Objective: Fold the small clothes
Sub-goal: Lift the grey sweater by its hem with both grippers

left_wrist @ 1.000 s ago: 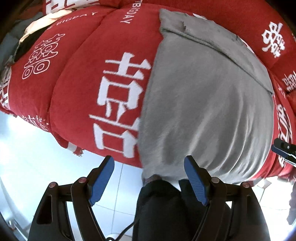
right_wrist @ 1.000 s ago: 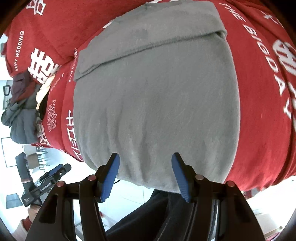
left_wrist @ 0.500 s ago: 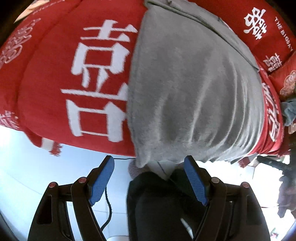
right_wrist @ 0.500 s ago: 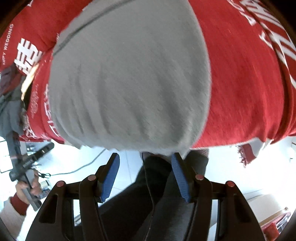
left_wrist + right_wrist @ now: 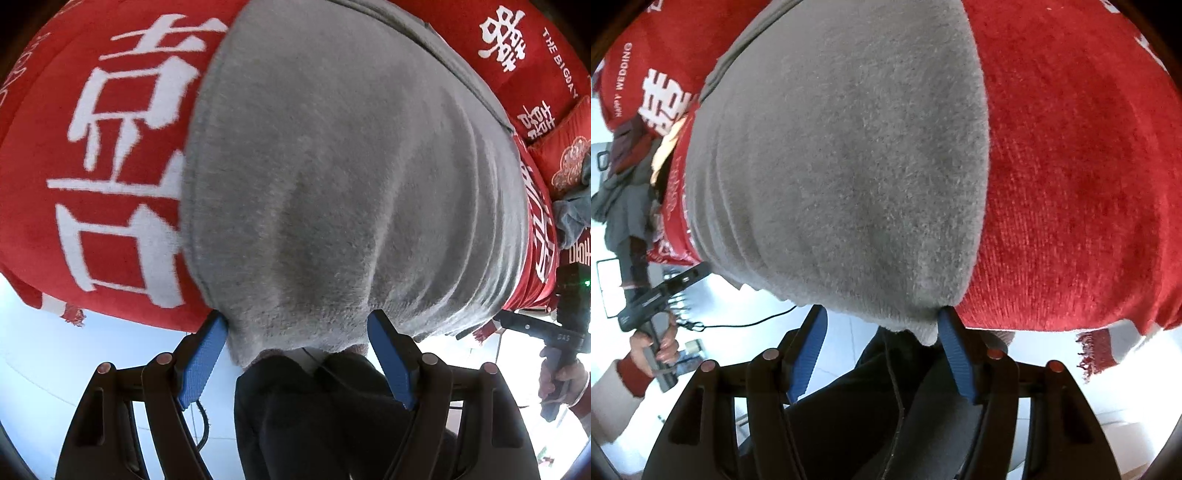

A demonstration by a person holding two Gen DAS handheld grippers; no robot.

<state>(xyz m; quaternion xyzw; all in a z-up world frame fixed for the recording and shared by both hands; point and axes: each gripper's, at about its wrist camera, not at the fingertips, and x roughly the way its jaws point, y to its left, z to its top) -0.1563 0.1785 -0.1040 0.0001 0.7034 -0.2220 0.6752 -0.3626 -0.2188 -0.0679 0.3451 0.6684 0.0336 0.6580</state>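
A grey fleece garment (image 5: 351, 177) lies flat on a red blanket with white lettering (image 5: 110, 155), its near hem hanging over the front edge. My left gripper (image 5: 297, 325) is open, its blue pads either side of the garment's near left corner. In the right wrist view the same garment (image 5: 849, 166) fills the middle. My right gripper (image 5: 882, 317) is open around the garment's near right corner, the right pad (image 5: 955, 354) touching the hem. The far part of the garment is folded over.
The red blanket (image 5: 1071, 184) drops off at its fringed front edge onto a pale floor (image 5: 74, 369). The person's dark trousers (image 5: 314, 424) are below both grippers. A pile of dark clothes (image 5: 624, 192) lies at the far left. A cable (image 5: 750, 321) runs on the floor.
Both grippers have moved forward and down to the garment's near hem; its corners now sit between the open pads. The jaws have kept the same opening.
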